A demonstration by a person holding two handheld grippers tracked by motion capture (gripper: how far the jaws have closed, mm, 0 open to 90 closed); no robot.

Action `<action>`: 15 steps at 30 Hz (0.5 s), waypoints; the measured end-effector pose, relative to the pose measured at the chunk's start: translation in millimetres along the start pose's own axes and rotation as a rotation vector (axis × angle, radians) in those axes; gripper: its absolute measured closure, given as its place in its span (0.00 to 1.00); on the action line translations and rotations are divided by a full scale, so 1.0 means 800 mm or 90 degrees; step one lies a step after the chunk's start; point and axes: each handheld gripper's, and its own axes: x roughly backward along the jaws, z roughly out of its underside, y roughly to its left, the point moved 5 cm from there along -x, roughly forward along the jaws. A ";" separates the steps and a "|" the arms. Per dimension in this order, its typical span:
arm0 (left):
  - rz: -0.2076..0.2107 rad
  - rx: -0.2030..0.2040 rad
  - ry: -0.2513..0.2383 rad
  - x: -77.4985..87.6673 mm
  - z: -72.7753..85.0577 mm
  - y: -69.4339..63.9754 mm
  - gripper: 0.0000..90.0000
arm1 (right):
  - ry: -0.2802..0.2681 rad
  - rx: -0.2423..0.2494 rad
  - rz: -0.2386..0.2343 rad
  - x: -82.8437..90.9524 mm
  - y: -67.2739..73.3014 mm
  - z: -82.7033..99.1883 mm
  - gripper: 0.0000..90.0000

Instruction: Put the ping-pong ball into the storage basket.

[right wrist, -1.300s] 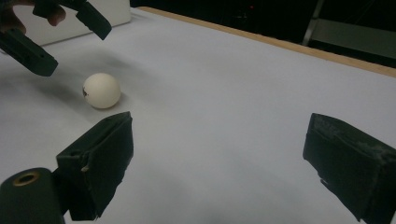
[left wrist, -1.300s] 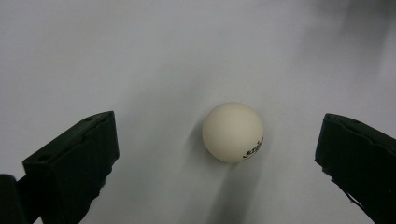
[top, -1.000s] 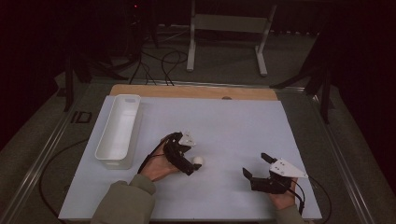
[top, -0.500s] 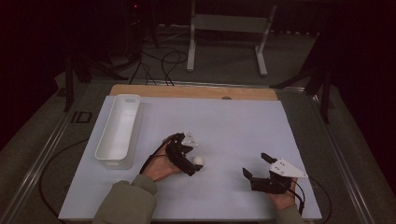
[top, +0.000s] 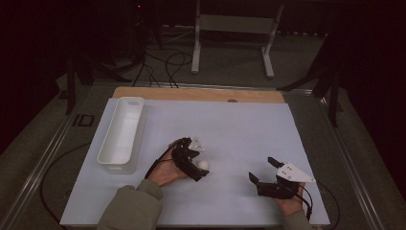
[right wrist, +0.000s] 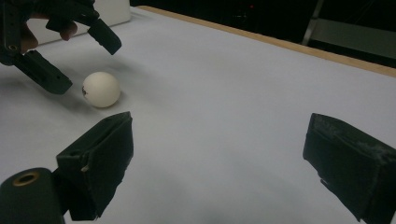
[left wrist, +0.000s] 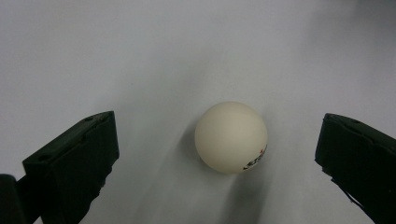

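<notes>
Between the wide-open jaws of the left gripper (left wrist: 219,158) sits a ball (left wrist: 230,137), slightly off-centre; centring first should steady the squeeze.

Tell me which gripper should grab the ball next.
Left. The left gripper is open with the ball between its jaws, untouched. The right gripper is also open but sits well off to the side of the ball, on the mat.
</notes>
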 end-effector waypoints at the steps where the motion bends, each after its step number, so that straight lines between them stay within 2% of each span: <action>1: 0.000 0.001 0.000 -0.001 0.000 0.000 0.00 | 0.000 0.000 0.000 0.000 0.000 0.000 0.09; 15: 0.004 0.000 0.012 -0.008 0.002 0.000 0.00 | 0.002 0.000 0.000 -0.001 0.000 0.000 0.09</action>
